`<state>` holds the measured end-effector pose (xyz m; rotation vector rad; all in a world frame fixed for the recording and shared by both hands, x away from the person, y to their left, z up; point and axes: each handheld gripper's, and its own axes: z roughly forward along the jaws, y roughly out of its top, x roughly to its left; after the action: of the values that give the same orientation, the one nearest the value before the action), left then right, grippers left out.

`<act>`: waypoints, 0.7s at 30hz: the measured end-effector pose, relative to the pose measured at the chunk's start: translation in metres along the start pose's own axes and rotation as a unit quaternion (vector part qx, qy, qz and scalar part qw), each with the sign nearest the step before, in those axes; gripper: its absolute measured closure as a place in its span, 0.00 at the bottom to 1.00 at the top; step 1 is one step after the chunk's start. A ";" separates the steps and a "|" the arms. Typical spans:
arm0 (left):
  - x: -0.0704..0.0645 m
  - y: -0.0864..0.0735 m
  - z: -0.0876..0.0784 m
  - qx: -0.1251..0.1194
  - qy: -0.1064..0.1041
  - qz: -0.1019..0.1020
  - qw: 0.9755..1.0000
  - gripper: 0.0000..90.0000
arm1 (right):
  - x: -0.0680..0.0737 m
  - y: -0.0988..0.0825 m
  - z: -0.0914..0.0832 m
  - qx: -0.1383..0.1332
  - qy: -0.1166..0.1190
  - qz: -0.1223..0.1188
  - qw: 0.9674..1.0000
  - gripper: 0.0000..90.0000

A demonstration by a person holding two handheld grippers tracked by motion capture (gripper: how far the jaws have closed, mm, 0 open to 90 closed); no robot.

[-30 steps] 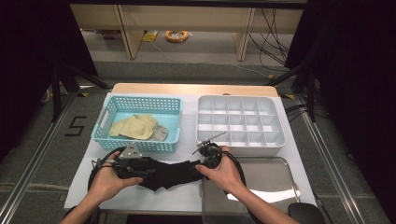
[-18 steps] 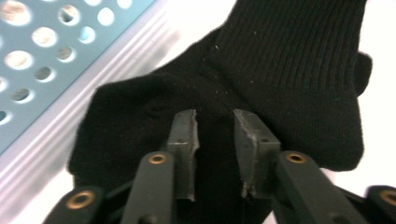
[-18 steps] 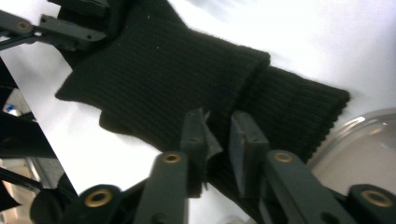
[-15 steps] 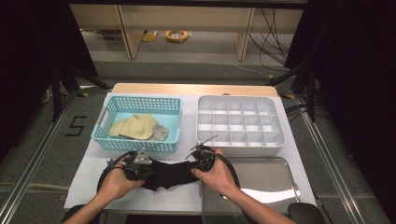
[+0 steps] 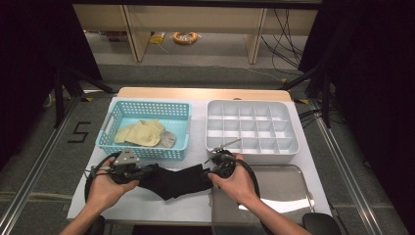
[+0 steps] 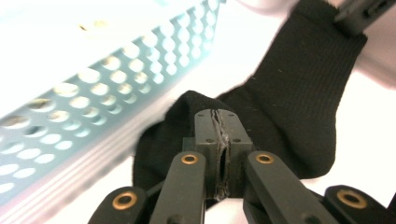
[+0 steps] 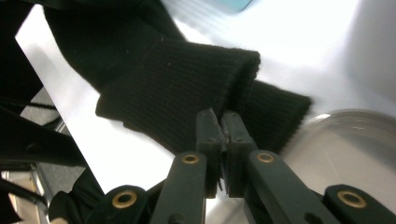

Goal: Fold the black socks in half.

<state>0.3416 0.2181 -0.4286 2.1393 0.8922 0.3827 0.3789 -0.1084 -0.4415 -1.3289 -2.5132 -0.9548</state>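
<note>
Now: Both Grippers Clamp the Black Sock

Both jaws have just closed. The left gripper (image 5: 128, 170) pinches one end of the black sock (image 5: 173, 180), the right gripper (image 5: 221, 165) the cuff end, so the sock hangs stretched between them at the table's (image 5: 195, 208) near edge, in front of the blue basket (image 5: 147, 149). Probably the pick-up step; next comes a level lift, keeping both grips firm, perhaps toward the divided tray (image 5: 252, 128).
</note>
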 end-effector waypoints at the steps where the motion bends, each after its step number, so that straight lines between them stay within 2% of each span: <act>1: 0.000 0.000 -0.001 -0.006 0.000 -0.009 1.000 0.97 | -0.002 -0.001 -0.004 -0.004 -0.002 -0.002 1.000 0.98; 3: 0.002 -0.003 -0.002 -0.022 -0.004 -0.024 0.999 0.97 | -0.005 -0.002 -0.009 -0.003 0.005 0.001 1.000 0.98; 5: 0.005 -0.006 0.000 -0.006 -0.005 -0.026 1.000 0.97 | -0.009 -0.004 -0.013 -0.004 -0.001 0.006 1.000 0.98; 9: 0.009 -0.016 0.009 0.005 -0.011 -0.042 0.999 0.95 | -0.014 -0.006 -0.015 -0.002 -0.011 0.008 1.000 0.98; 10: 0.009 -0.017 0.009 0.013 -0.005 -0.040 0.999 0.94 | -0.016 -0.006 -0.013 0.001 -0.011 -0.001 1.000 0.98; 11: 0.010 -0.019 0.009 0.021 -0.010 -0.043 0.999 0.93 | -0.016 -0.007 -0.013 0.008 -0.017 0.007 1.000 0.98; 13: 0.010 -0.020 0.007 0.031 -0.012 -0.049 0.998 0.89 | -0.018 -0.009 -0.011 0.015 -0.023 0.006 1.000 0.98; 16: 0.014 -0.022 -0.002 0.035 0.000 -0.056 0.998 0.85 | -0.019 -0.011 -0.011 0.016 -0.027 0.005 0.999 0.98; 18: 0.016 -0.021 -0.008 0.029 0.012 -0.059 0.998 0.83 | -0.019 -0.012 -0.012 0.019 -0.031 0.002 0.999 0.97; 19: 0.018 -0.021 -0.011 0.020 0.011 -0.062 0.998 0.82 | -0.020 -0.012 -0.012 0.016 -0.030 -0.003 0.999 0.97; 20: 0.019 -0.020 -0.014 0.015 0.021 -0.065 0.998 0.79 | -0.019 -0.013 -0.012 0.021 -0.031 0.000 0.999 0.97; 21: 0.021 -0.019 -0.015 0.009 0.020 -0.069 0.997 0.77 | -0.018 -0.013 -0.012 0.016 -0.034 -0.005 0.999 0.97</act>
<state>0.3392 0.2495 -0.4337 2.0790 1.0629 0.3491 0.3774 -0.1339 -0.4455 -1.3637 -2.5769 -0.8806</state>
